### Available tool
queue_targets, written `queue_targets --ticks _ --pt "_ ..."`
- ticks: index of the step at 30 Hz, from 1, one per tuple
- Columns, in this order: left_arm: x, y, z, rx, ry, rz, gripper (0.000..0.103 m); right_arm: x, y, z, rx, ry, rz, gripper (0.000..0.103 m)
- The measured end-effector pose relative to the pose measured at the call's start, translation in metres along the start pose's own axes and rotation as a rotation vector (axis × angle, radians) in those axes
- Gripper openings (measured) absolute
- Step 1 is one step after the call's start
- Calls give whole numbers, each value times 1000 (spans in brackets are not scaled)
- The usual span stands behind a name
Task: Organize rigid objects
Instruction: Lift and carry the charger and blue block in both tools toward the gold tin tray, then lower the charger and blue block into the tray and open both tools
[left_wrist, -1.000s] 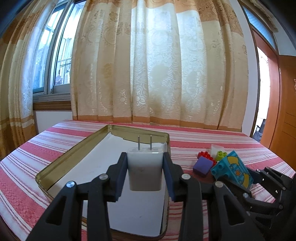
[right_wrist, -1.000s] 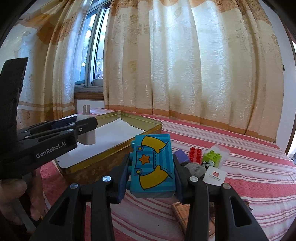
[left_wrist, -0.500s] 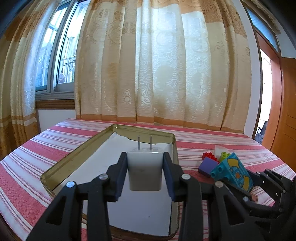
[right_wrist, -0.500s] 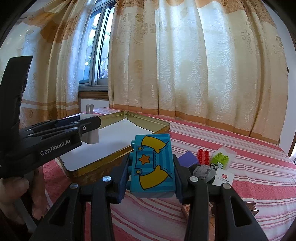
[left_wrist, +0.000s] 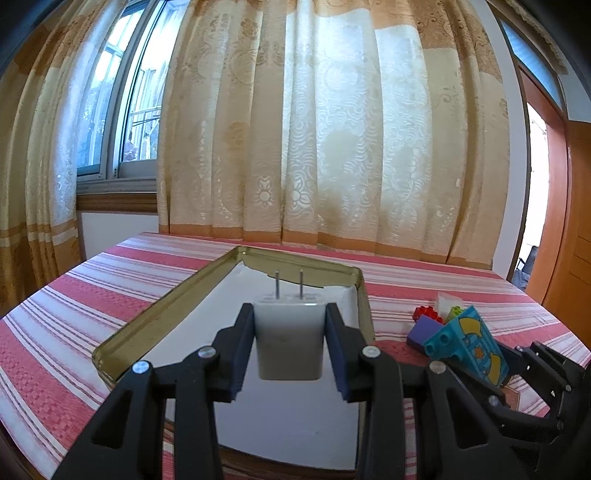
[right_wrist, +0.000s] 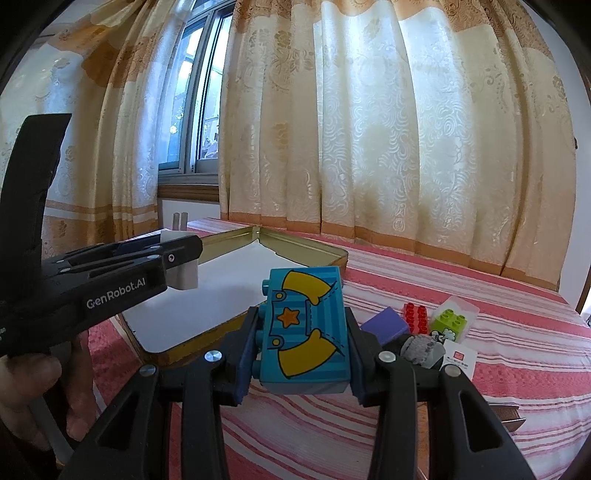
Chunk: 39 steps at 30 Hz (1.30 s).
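My left gripper (left_wrist: 290, 341) is shut on a white plug charger (left_wrist: 289, 341), prongs pointing away, held above the near end of a shallow gold tin tray (left_wrist: 159, 314) lined with white paper. My right gripper (right_wrist: 304, 338) is shut on a blue toy block (right_wrist: 306, 328) with yellow shapes and an orange star, held above the striped cloth just right of the tray (right_wrist: 306, 251). In the right wrist view the left gripper (right_wrist: 184, 258) with the charger (right_wrist: 183, 275) hangs over the tray's left side. The blue block also shows in the left wrist view (left_wrist: 467, 345).
A purple block (right_wrist: 386, 325), a red brick (right_wrist: 415, 315), a green brick (right_wrist: 450, 321), a grey lump (right_wrist: 421, 349) and a white card (right_wrist: 458, 360) lie on the red striped tablecloth (right_wrist: 480, 295) right of the tray. Curtains hang behind the table.
Both grippers have moved forward a little toward the tray and lifted slightly, each holding its object. The tray and loose bricks sit where they were.
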<state>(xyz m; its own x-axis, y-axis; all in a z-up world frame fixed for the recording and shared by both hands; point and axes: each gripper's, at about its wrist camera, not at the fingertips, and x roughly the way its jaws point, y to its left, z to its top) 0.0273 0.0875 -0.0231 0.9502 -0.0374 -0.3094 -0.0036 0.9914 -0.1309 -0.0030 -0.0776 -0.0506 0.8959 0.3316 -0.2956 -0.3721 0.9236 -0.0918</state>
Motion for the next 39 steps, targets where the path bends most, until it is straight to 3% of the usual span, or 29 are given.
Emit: queue_targets --ticks 26,33,39 --pt "-1 29 1 -18 2 22 37 1 22 5 -21 -47 69 44" --pt "5 35 4 -23 44 5 37 8 15 7 10 1 130 44" --pt "19 39 9 -13 114 -7 37 22 -2 13 109 88 206 44"
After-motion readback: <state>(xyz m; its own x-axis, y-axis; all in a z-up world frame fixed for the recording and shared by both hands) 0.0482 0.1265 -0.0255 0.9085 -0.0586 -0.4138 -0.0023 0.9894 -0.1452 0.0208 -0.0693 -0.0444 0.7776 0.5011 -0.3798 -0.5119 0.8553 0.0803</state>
